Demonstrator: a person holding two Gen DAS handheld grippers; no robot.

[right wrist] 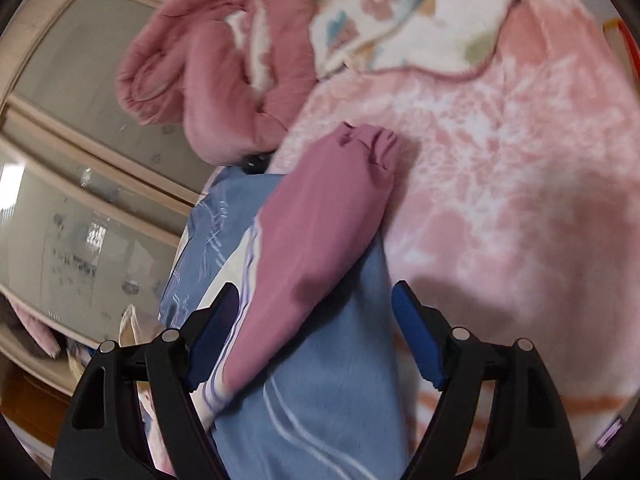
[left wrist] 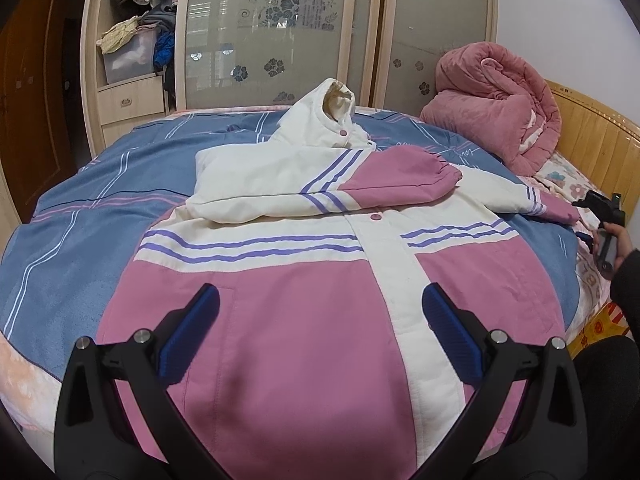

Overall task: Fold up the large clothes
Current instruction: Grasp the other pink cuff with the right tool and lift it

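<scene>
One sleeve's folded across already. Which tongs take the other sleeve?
Right, probably. The right tongs are open directly over the outstretched sleeve, cuff just ahead. The left tongs, also open, hover over the jacket hem, far from that sleeve.

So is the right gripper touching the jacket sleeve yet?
Cannot tell. In the right wrist view the open right gripper straddles the outstretched sleeve, but blur hides any contact.

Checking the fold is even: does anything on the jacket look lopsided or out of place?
Yes. One sleeve is folded across the jacket chest, but the other sleeve still sticks out sideways over the blue sheet edge. The hood stands up unflattened.
</scene>
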